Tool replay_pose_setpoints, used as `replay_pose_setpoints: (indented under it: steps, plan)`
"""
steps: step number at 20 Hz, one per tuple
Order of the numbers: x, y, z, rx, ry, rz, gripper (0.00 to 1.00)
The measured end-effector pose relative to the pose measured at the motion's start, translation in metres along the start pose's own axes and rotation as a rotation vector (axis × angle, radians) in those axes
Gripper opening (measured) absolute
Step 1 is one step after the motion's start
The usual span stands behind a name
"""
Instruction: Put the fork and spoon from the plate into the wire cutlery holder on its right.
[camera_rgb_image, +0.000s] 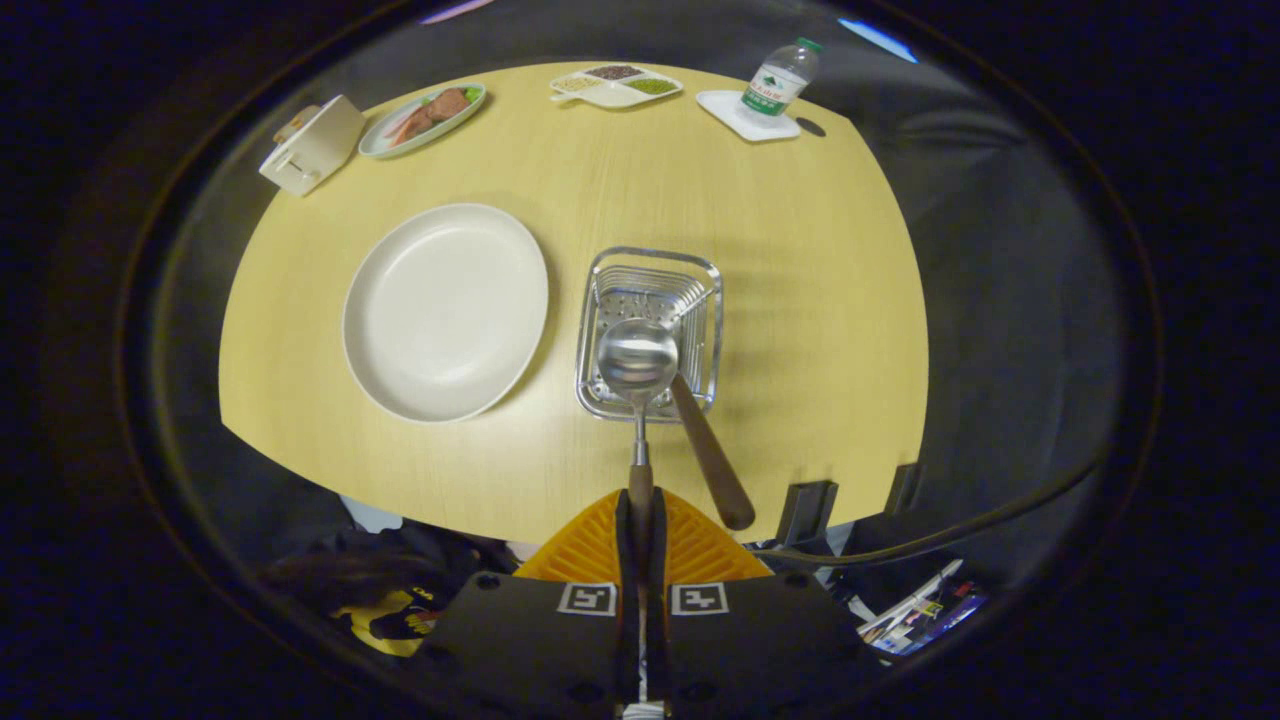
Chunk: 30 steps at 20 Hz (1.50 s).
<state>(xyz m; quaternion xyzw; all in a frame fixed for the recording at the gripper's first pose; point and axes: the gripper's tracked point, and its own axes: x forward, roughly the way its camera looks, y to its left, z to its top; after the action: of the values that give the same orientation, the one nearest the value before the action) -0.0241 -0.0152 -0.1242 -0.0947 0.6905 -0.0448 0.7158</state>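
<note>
While fingers (640, 520) grip spoon (638, 360), bowl above holder (650, 330) rim.

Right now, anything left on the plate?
No, the plate is bare; the gripper holds the spoon over the holder.

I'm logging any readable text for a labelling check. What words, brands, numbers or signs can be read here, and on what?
Water bottle label: printing too small and blurred to read.
Square black-and-white markers on the gripper: patterns, no words.
Papers below the table edge: coloured print, too blurred to read.
Nothing legible on the plate, wire holder or the spoon that the gripper is shut on.
</note>
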Motion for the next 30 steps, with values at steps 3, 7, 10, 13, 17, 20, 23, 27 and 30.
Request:
replay_pose_setpoints:
  steps: [3,7,10,13,17,20,23,27,30]
  plan:
    - [0.005,0.003,0.007,0.004,0.016,0.004,0.1]
    - [0.002,0.001,0.016,0.047,-0.028,0.04,0.21]
    - [-0.003,-0.003,0.017,0.075,-0.053,0.062,0.41]
    - [-0.012,0.003,0.018,0.085,-0.098,0.113,0.44]
    - [-0.028,0.012,0.027,0.096,-0.202,0.193,0.66]
    - [-0.045,0.019,0.037,0.105,-0.307,0.245,0.8]
    - [-0.069,0.041,0.051,0.118,-0.444,0.355,0.9]
    - [-0.085,0.057,0.073,0.138,-0.629,0.447,1.0]
    - [-0.108,0.068,0.089,0.16,-0.799,0.521,1.0]
